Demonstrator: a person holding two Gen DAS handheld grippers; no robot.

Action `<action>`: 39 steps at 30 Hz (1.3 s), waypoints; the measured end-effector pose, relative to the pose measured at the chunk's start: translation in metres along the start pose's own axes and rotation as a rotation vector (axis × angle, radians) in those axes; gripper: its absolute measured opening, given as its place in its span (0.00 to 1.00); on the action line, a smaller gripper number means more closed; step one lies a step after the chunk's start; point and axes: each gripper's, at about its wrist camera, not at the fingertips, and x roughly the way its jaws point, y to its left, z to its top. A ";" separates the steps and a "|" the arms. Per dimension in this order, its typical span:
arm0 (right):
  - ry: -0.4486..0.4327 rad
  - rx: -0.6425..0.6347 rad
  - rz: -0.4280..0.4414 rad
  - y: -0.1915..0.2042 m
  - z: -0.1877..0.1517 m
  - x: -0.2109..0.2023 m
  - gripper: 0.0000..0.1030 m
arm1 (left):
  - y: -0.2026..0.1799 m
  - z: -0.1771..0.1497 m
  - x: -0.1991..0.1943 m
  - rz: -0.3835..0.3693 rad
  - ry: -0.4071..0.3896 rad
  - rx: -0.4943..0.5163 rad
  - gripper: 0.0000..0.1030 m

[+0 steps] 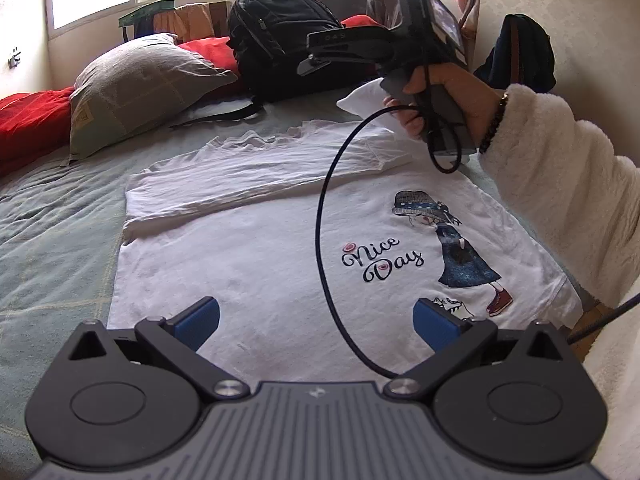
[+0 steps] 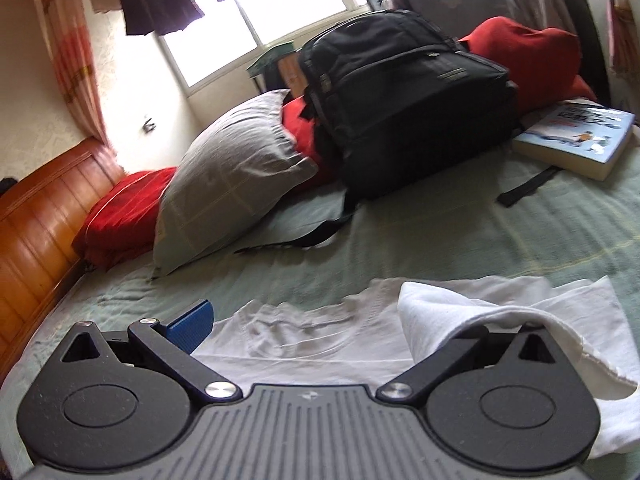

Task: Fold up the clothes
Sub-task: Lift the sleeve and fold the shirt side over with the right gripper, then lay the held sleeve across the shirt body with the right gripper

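The white cotton T-shirt (image 1: 256,248) with a girl picture lies flat on the green bed (image 1: 52,240), one side folded over. The left gripper (image 1: 316,322) is wide apart above it. A sleeve covers one finger of the right gripper (image 2: 320,320), so I cannot tell its state.

You see: one white printed cotton T-shirt (image 1: 256,264), one grey checked pillow (image 1: 136,88), one black fabric backpack (image 2: 404,100), one thick paperback book (image 2: 576,136), two red cushions (image 2: 120,216).

A bed (image 1: 52,240) with a green checked cover carries a white printed T-shirt (image 1: 260,264), partly folded, beside a grey pillow (image 1: 136,88), red cushions (image 1: 28,120), a black backpack (image 2: 404,108) and a paperback book (image 2: 576,136).
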 end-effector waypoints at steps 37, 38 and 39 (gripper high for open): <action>0.144 -0.179 0.158 0.097 -0.033 0.046 1.00 | 0.007 -0.006 -0.012 0.045 -0.009 -0.039 0.99; 0.157 -0.181 0.155 0.095 -0.036 0.049 1.00 | 0.007 -0.007 -0.012 0.045 -0.009 -0.040 0.99; 0.170 -0.183 0.151 0.094 -0.039 0.052 1.00 | 0.008 -0.007 -0.012 0.046 -0.009 -0.042 0.99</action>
